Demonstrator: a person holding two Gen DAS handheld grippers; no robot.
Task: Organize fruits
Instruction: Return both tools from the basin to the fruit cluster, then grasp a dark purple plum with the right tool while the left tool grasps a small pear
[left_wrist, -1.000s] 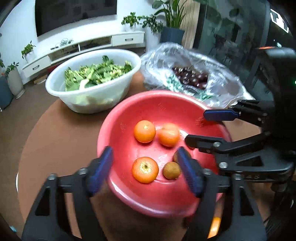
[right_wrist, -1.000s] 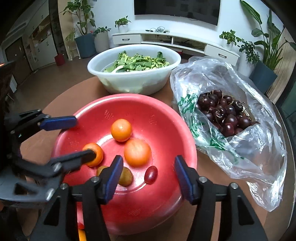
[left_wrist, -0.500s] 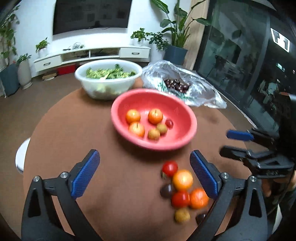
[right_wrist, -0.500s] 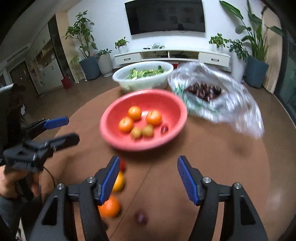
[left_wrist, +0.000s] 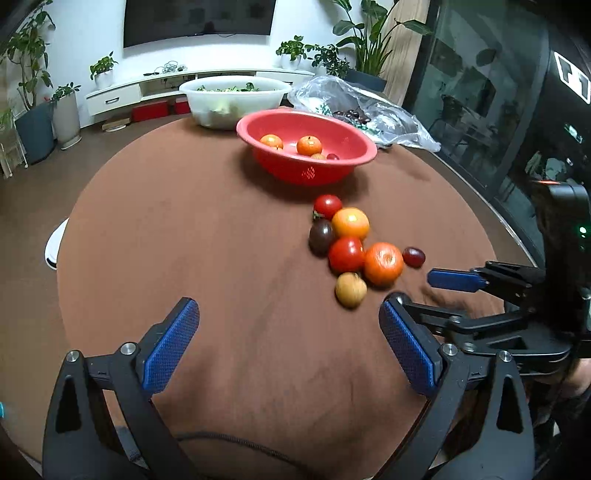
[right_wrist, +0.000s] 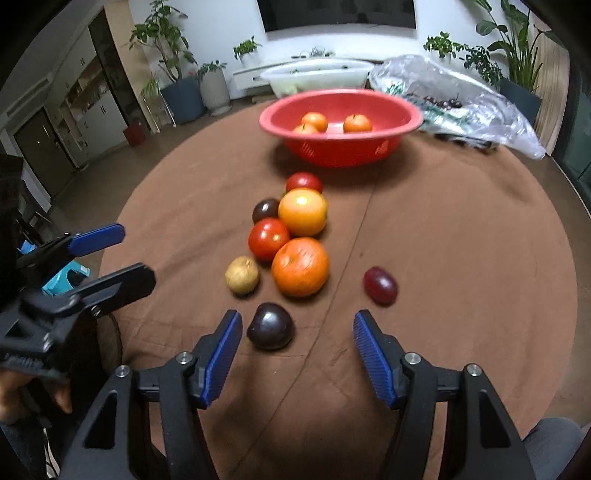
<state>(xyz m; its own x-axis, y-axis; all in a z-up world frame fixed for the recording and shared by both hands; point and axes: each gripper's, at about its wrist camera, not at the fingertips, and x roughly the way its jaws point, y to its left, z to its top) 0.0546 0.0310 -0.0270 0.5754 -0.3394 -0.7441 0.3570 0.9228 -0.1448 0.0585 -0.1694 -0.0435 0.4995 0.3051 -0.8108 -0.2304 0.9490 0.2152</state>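
A red bowl (left_wrist: 347, 162) (right_wrist: 391, 144) on the round brown table holds several small fruits. A cluster of loose fruits lies in front of it: an orange (right_wrist: 300, 266) (left_wrist: 383, 263), a yellow-orange fruit (right_wrist: 302, 211), red tomatoes (right_wrist: 268, 238), a tan fruit (right_wrist: 242, 275), a dark plum (right_wrist: 270, 326) and a red grape (right_wrist: 380, 285). My left gripper (left_wrist: 288, 347) is open and empty, near the table's front. My right gripper (right_wrist: 297, 349) is open and empty, with the dark plum just ahead of its left finger.
A white bowl of greens (left_wrist: 236, 98) and a clear plastic bag of cherries (right_wrist: 454, 99) stand behind the red bowl. The brown table (left_wrist: 177, 229) is round. Beyond it are potted plants, a TV stand and glass doors.
Both grippers have pulled back from over the red bowl toward the table's near edge and lowered. The loose fruit cluster has come into view in front of them.
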